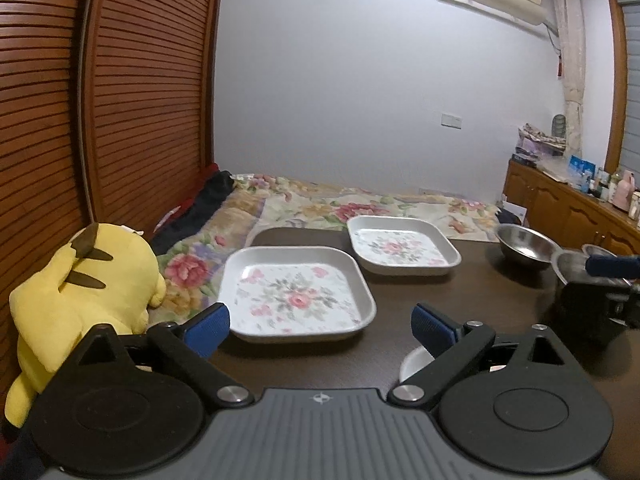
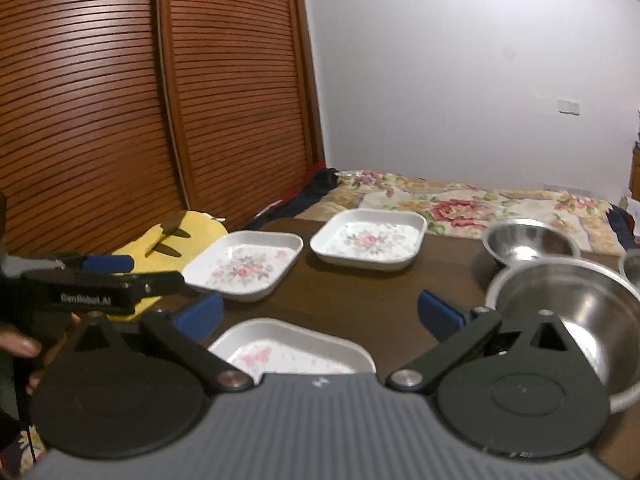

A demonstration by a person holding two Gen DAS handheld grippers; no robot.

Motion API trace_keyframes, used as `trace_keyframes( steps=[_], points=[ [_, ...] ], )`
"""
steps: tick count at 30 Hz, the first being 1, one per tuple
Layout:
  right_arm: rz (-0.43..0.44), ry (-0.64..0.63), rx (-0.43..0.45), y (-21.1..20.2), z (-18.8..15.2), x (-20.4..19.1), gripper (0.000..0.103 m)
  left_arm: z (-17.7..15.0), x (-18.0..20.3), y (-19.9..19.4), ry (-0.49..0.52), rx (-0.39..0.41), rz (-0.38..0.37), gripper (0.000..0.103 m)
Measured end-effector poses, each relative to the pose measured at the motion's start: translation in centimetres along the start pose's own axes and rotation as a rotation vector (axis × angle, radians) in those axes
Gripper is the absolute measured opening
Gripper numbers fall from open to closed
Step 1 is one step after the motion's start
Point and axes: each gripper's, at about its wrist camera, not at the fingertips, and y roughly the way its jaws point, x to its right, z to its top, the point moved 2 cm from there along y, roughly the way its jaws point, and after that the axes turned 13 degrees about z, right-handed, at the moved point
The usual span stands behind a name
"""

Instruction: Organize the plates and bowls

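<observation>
Nearest item: right gripper (image 2: 320,316), jaws spread wide, nothing between the pads. Directly below and ahead of it, at the table's (image 2: 360,296) near edge, sits a square floral plate (image 2: 292,354); a large steel bowl (image 2: 560,312) stands just right of the jaws. Left gripper (image 1: 320,328), likewise released and empty, faces a second floral plate (image 1: 296,294) near the left edge, straight ahead of its jaws. Third floral plate (image 1: 402,246) lies toward the far edge; smaller steel bowl (image 1: 524,246) toward the far right corner. Judged: each hand is nearer its own plate. Right wrist view alone shows the near plate whole; left view shows only a white sliver. Yellow plush toy (image 1: 84,300) lies off the left edge.
</observation>
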Motion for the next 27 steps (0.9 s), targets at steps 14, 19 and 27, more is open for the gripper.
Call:
trace_keyframes(
  steps=[14,19,27],
  points=[
    [0.098,0.002,-0.101,7.3,5.4,-0.4,0.086,2.5,-3.8,6.0,-0.025,-0.03,0.044,0.096],
    [0.075,0.036,-0.158,9.9,5.2,0.1,0.076,2.8,-4.3,8.1,-0.007,-0.05,0.038,0.091],
    [0.069,0.096,-0.258,14.4,5.0,1.1,0.056,2.6,-5.3,11.2,-0.018,-0.096,0.021,0.079]
  ],
)
